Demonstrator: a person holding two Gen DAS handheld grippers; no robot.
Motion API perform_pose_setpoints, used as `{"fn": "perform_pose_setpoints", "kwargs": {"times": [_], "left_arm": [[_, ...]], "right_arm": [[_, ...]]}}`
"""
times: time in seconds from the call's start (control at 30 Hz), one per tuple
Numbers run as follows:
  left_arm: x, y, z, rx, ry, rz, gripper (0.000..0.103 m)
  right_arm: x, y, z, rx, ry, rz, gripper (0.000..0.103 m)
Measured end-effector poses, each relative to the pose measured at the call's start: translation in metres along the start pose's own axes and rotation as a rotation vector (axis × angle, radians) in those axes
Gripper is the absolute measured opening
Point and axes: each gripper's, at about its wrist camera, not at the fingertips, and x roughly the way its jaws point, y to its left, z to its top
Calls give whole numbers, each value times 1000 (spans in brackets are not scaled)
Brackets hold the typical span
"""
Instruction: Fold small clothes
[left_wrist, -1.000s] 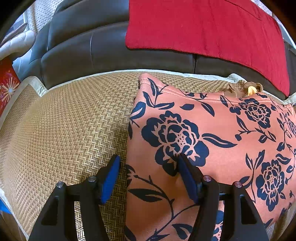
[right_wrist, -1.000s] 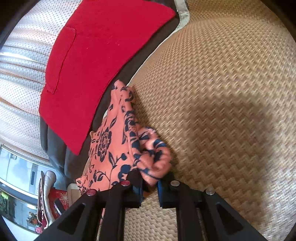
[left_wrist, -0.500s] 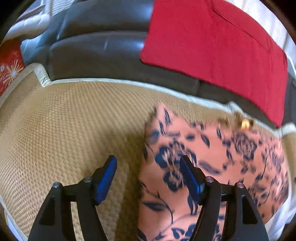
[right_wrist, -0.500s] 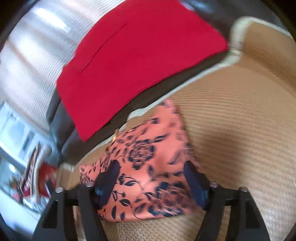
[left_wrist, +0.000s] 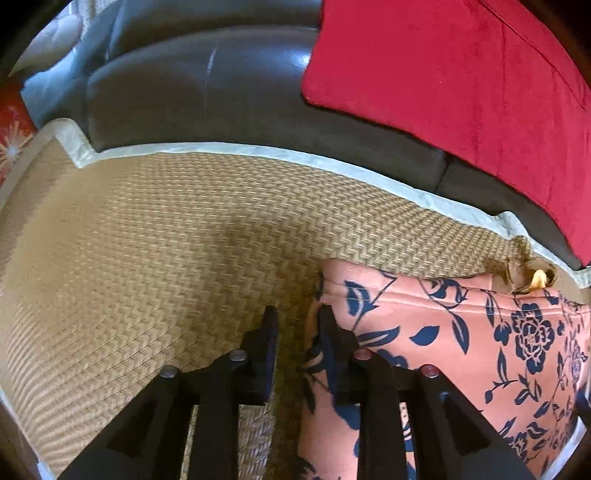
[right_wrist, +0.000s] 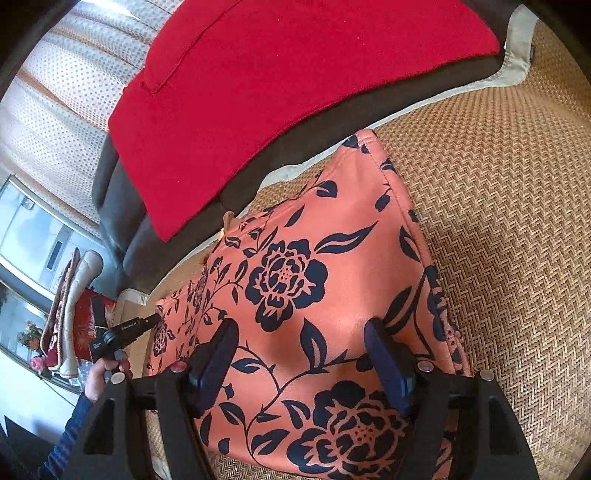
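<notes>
An orange garment with dark blue flowers lies folded on the woven mat. My left gripper sits at the garment's left edge. Its jaws are closing, a narrow gap still shows, and the cloth's edge lies in that gap under the right finger. In the right wrist view the garment fills the middle, and my right gripper hangs open just above it with nothing held. That view also shows the left gripper, held by a hand, at the garment's far corner.
A dark leather sofa back rises behind the mat, with a red cloth draped on it. A small tan tie shows at the garment's far edge. A red box stands at the far left. Bare mat lies to the garment's right.
My right gripper let go of the bunched cloth, opened wide and drew back; the garment now lies flat. My left gripper slid left to the garment's edge and its jaws narrowed.
</notes>
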Motion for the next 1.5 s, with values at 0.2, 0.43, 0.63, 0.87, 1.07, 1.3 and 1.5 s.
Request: {"fn": "perform_pose_setpoints", "kwargs": {"times": [0.2, 0.43, 0.63, 0.87, 1.07, 1.3, 1.5], "left_arm": [[-53, -2, -40, 66, -108, 14, 40], [-82, -23, -104, 148, -131, -31, 60], [-52, -12, -126, 80, -40, -11, 60], [-56, -10, -122, 55, -49, -11, 61], [-71, -1, -140, -12, -52, -33, 61], [-92, -14, -151, -37, -78, -50, 66], [-92, -26, -149, -6, -85, -40, 66]], "right_arm": [[-14, 0, 12, 51, 34, 23, 75], [20, -22, 92, 154, 47, 122, 79], [4, -88, 110, 374, -60, 93, 78], [-82, -80, 27, 290, -113, 99, 79], [-105, -89, -81, 461, -126, 199, 83], [-65, -81, -77, 528, -107, 277, 83], [-55, -81, -57, 540, -141, 206, 31]]}}
